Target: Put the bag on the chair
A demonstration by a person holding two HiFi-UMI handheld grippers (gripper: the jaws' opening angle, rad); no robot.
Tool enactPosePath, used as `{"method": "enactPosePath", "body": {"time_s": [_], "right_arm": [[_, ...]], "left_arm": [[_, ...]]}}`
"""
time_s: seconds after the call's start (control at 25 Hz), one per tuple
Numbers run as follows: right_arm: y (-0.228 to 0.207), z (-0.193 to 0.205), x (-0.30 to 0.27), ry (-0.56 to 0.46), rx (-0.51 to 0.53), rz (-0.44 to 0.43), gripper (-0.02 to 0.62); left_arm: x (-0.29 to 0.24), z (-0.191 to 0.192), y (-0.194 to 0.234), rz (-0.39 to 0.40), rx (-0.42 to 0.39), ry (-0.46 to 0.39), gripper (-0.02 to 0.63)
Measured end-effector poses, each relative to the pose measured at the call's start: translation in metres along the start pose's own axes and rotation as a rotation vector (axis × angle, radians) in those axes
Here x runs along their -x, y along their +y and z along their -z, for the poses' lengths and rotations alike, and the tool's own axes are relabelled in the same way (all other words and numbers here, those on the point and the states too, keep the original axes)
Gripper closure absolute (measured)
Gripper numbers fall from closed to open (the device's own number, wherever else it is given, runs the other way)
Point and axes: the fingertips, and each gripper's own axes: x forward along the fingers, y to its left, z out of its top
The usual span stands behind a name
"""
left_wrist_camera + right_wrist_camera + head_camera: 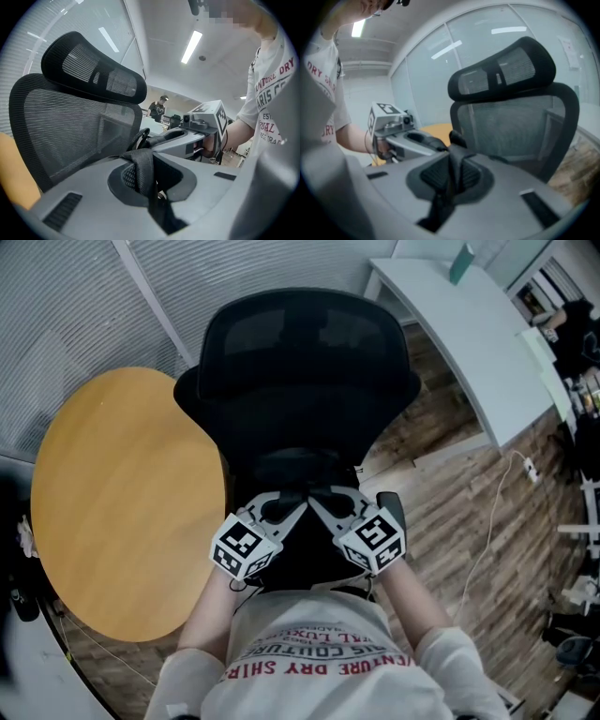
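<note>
Head view: both forearms reach forward, with the left gripper and right gripper angled inward, tips almost meeting above the chair seat. Each one's jaws are clamped on a black strap of the bag, which sits low over that seat.

An office: mesh chair, glass partition walls, white desk, ceiling strip lights.

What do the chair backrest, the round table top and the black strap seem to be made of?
The chair backrest: black mesh fabric; light shows through it. The round table top: smooth pale wood or laminate, unclear which. The bag strap: black woven webbing, perhaps nylon, by its fine weave.
</note>
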Motion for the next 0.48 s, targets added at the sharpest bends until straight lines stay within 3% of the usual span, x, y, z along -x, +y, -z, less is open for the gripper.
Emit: {"method": "enactPosePath", "body": {"time_s": [0.24,0.48], "right_arm": [[-0.002,0.022,0.000,0.059,0.036,-0.002,0.539],[-0.011,0.063,-0.001,0.121,0.025,0.025,0.526]], "left_arm": [[-0.007,0.019,-0.003,0.011,-0.064,0.033,0.555],[-0.020,0.047,-0.002,0.068,0.086,0.053,0.554]]}}
